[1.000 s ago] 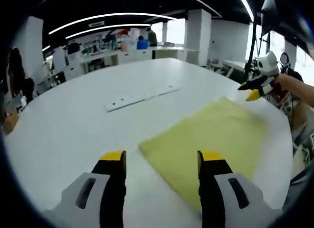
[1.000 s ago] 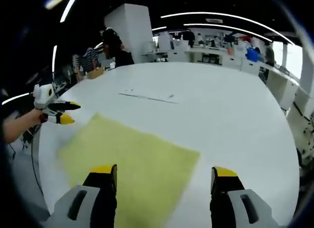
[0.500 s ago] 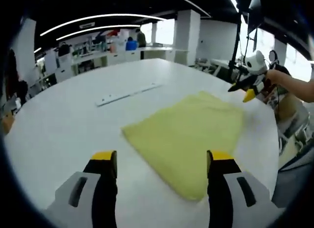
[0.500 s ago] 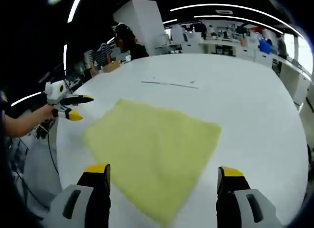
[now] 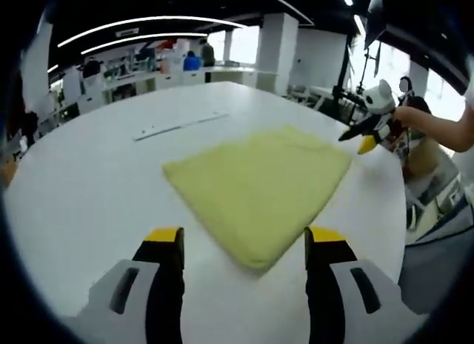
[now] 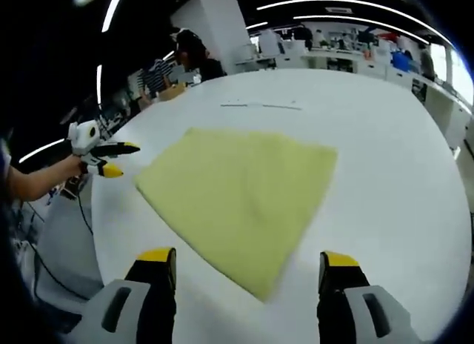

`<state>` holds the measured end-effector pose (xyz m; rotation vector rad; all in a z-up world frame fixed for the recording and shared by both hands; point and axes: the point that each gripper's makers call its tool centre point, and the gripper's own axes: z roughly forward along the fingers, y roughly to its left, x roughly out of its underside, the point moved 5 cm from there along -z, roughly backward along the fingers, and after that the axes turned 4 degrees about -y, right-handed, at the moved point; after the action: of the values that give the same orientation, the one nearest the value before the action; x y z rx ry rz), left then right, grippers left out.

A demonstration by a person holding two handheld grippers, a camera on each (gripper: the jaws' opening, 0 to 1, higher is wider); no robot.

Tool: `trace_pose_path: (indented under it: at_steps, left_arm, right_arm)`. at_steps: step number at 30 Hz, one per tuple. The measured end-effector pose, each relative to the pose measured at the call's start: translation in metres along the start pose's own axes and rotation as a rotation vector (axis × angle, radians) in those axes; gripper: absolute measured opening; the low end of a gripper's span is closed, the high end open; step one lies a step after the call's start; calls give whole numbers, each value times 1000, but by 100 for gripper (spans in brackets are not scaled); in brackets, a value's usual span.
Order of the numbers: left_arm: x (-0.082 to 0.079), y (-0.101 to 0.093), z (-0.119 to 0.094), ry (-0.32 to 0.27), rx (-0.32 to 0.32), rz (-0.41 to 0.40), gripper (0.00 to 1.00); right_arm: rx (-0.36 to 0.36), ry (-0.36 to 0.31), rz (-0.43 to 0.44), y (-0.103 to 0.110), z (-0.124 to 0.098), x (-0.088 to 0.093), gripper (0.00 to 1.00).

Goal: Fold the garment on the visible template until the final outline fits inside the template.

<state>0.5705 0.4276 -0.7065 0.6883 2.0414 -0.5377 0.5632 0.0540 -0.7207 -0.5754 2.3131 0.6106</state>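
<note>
A yellow garment [image 5: 255, 182] lies folded into a flat four-sided shape on the white round table [image 5: 89, 188]. My left gripper [image 5: 244, 240] is open and hovers over the table just short of the cloth's near corner, touching nothing. The right gripper view has the same garment [image 6: 241, 184] spread ahead of my open right gripper [image 6: 246, 259], also clear of it. Each gripper appears in the other's view, held in a hand off the table's edge: the right gripper [image 5: 364, 139] and the left gripper [image 6: 111, 159], both with fingers apart.
A thin white strip [image 5: 178, 125] lies on the table beyond the garment, also visible as the strip [image 6: 259, 105]. A person [image 6: 189, 55] sits at the far edge. Benches and shelves stand at the back. Bare table surrounds the cloth.
Both cameras have pulled back and tilted, so the cloth's near corner now lies ahead of each pair of jaws. The garment itself has stayed flat and both grippers have stayed open.
</note>
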Motion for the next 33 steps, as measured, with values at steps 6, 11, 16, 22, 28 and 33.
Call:
trace_pose_path:
  at_steps: [6,11,16,22,28,33]
  left_arm:
    - [18,0,-4,15,-47,-76,43]
    - [27,-4,-5,7,-53,-142,32]
    - [33,-8,-1,-2,-52,-231,22]
    - [38,-13,3,3,-42,-259,11]
    - [41,-12,4,1,-44,-292,4]
    - [42,-15,6,-2,-38,-298,0]
  right_arm:
    - [-2,-19,20,3,0,9,64]
    - [-2,-24,31,-3,3,16,55]
    - [10,-35,45,-6,5,20,47]
    - [23,-43,45,-9,5,26,37]
    - [22,-54,53,-7,4,28,27]
    - [35,-59,52,-8,3,29,21]
